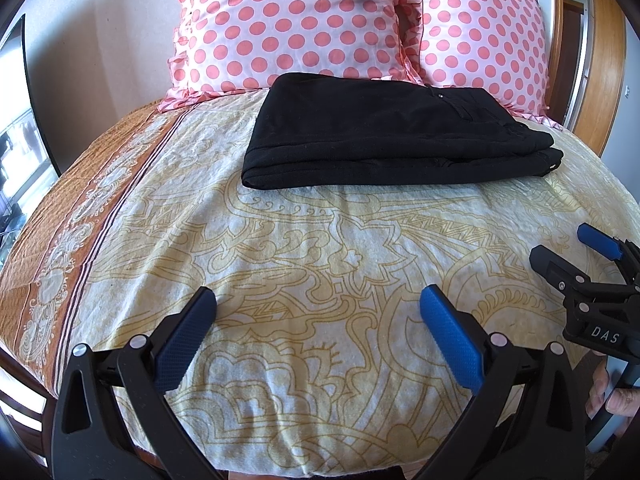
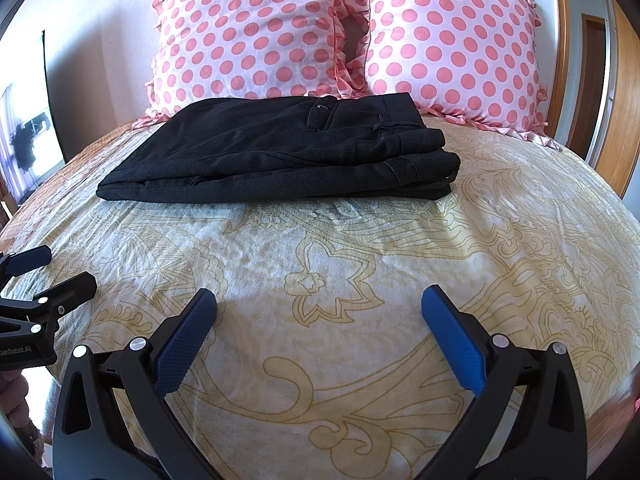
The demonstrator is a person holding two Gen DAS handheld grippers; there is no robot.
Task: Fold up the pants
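Since the pants (image 2: 276, 152) already lie in a compact stack (several layers) well ahead of both grippers, folding is judged essentially finished. The left gripper (image 1: 318, 304) and right gripper (image 2: 319, 304) are held spread apart, empty.

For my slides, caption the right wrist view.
Folded black pants lie before two polka-dot pillows; right tongs open above the bedspread.

My right gripper (image 1: 560, 256) runs off the left-wrist frame edge, handle cut. Left gripper (image 2: 44, 276) clipped at the right-wrist frame edge. Pants (image 2: 280, 156) hide the pillows' (image 2: 248, 40) lower edges. Inner pants layers unseen. Window (image 2: 24, 140) contents blurred.
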